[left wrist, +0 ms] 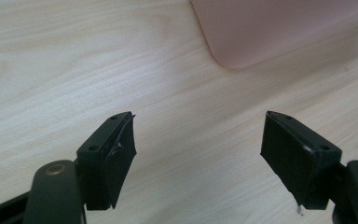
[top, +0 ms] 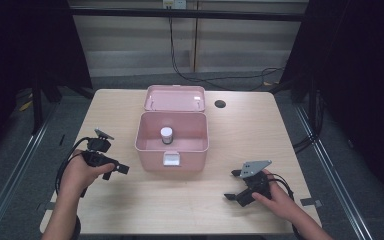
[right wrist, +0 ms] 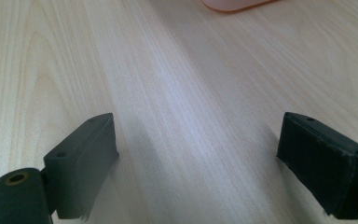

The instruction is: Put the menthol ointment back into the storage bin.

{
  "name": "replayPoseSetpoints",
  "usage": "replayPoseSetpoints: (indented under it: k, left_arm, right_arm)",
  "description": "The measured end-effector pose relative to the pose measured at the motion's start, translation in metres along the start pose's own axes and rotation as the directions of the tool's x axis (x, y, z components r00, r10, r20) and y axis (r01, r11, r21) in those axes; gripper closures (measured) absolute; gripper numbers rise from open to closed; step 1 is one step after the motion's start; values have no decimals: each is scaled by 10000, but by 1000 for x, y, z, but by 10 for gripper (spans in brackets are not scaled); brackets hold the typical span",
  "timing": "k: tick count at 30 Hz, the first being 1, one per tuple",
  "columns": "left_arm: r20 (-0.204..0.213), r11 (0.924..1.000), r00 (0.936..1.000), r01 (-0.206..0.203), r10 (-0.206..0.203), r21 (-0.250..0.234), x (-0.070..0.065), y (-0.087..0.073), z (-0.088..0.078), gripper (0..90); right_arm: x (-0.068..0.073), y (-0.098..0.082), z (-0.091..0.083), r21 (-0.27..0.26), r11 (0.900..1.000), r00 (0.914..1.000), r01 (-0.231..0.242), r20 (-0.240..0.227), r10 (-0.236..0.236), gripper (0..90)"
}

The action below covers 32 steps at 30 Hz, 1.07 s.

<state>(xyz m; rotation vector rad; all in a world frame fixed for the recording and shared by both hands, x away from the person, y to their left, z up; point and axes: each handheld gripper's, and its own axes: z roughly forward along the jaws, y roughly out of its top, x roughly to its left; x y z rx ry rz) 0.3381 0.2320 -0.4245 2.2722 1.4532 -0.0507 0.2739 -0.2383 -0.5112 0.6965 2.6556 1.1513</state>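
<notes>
Pink box (top: 172, 142): sits near the centre of your worktop (top: 130, 210), toward the far side, between your two grippers.
Left hand (top: 80, 172): you hold it at the left side of the worktop, beside the near left corner of the pink box.
Left gripper (top: 114, 171): its jaws point right toward the pink box; in the left gripper view (left wrist: 198, 156) they stand spread wide with bare wood between them and nothing gripped.
Left gripper view, far field: a rounded corner of the pink box (left wrist: 279, 28) shows at the upper right, apart from the jaws.
Lid (top: 175, 98): hinged open and lying back behind the pink box, inner face up.
Bottle (top: 166, 135): small, white-capped, standing upright inside the pink box near its middle.
Latch (top: 171, 159): white, on the near front wall of the pink box.
Hole (top: 220, 104): dark round opening in the worktop, just right of the lid.
Right gripper (top: 232, 185): rests at the near right of the worktop, well apart from the pink box; in the right gripper view (right wrist: 196, 165) you see its jaws spread wide and empty.
Right hand (top: 280, 197): you grip the right gripper from behind.
</notes>
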Motion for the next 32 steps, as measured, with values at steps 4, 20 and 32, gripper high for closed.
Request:
replayPoseSetpoints:
  k: [4,20,32]
  left_arm:
    - [162,9995,9998,143,-139,-267,2,-11,12,255]
    - [11,9990,9998,-186,187,-411,-4,-24,32,255]
    - [-176,9991,9991,-378,375,-170,-13,-26,39,254]
  right_arm:
    - [0,0,0,-4,10000,10000,-19,2,19,110]
    - [0,0,0,4,10000,10000,-24,16,24,110]
    - [0,0,0,4,10000,10000,-13,13,13,111]
